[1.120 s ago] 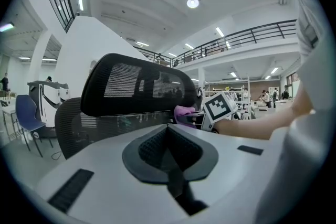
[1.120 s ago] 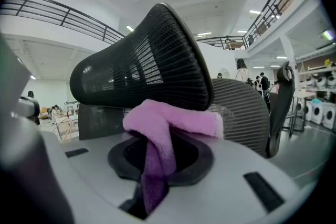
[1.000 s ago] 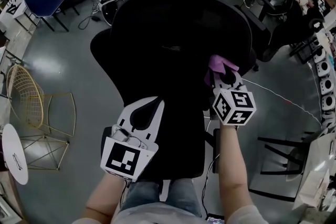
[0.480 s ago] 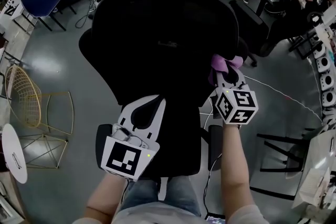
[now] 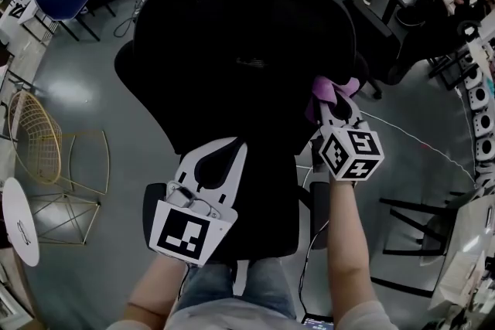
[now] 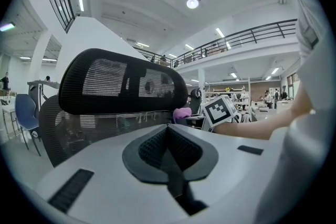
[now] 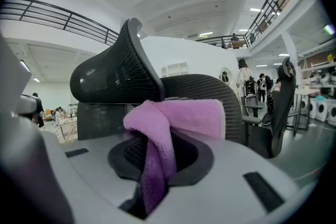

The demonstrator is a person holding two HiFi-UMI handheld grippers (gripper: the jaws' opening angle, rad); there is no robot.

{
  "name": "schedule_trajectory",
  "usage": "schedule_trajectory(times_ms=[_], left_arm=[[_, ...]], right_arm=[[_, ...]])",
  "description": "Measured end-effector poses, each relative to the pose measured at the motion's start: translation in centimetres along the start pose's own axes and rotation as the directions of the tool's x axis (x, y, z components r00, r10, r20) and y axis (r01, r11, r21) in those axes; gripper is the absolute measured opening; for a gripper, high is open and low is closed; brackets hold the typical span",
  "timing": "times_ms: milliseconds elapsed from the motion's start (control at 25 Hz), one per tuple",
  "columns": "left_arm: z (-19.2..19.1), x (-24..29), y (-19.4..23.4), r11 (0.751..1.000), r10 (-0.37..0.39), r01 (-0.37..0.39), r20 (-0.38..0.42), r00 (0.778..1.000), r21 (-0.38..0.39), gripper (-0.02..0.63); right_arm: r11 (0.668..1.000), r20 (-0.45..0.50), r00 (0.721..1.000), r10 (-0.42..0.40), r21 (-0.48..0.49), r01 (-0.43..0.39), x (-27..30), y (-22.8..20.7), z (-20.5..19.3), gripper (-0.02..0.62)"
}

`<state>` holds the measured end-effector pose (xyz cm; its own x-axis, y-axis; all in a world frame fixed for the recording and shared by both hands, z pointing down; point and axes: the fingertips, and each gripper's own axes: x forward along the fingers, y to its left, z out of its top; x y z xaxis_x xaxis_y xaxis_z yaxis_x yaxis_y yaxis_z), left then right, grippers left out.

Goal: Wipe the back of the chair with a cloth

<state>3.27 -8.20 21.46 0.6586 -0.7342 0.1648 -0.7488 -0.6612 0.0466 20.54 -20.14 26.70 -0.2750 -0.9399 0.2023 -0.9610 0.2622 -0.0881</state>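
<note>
A black mesh office chair [image 5: 247, 66] fills the middle of the head view, its back turned to me. My right gripper [image 5: 331, 106] is shut on a purple cloth [image 5: 331, 89], which rests against the right edge of the chair back [image 7: 210, 94]. In the right gripper view the cloth [image 7: 173, 123] bunches out of the jaws just under the headrest [image 7: 113, 78]. My left gripper [image 5: 213, 166] is shut with nothing in it, low against the chair back [image 6: 79, 128], below the headrest [image 6: 121, 81].
A gold wire chair [image 5: 42, 143] and a white round table [image 5: 19, 224] stand at the left. A blue chair [image 5: 58, 0] is at the far left. Other black chairs [image 5: 402, 11] and a black frame [image 5: 410, 236] crowd the right. A white cable [image 5: 418, 139] runs over the grey floor.
The right gripper with the cloth has shifted slightly right and up along the chair back's right edge. The chair has turned a little. The left gripper has stayed put.
</note>
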Motion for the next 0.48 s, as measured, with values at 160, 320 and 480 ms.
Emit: schedule_trajectory(times_ms=[160, 320, 480], left_arm=[[-0.2, -0.6, 1.2, 1.0, 0.014, -0.014, 0.003, 1.0, -0.006, 0.009], [-0.4, -1.1, 2.3, 1.0, 0.027, -0.027, 0.008, 1.0, -0.007, 0.009], [-0.4, -1.7, 3.5, 0.999, 0.039, -0.039, 0.017, 0.999, -0.003, 0.009]], right_arm=[[1.0, 0.002, 1.0, 0.013, 0.004, -0.013, 0.7, 1.2, 0.0, 0.071], [0.999, 0.0, 0.999, 0.039, -0.001, -0.039, 1.6, 2.7, 0.1, 0.071], [0.998, 0.008, 0.998, 0.061, -0.006, -0.06, 2.5, 4.5, 0.2, 0.071]])
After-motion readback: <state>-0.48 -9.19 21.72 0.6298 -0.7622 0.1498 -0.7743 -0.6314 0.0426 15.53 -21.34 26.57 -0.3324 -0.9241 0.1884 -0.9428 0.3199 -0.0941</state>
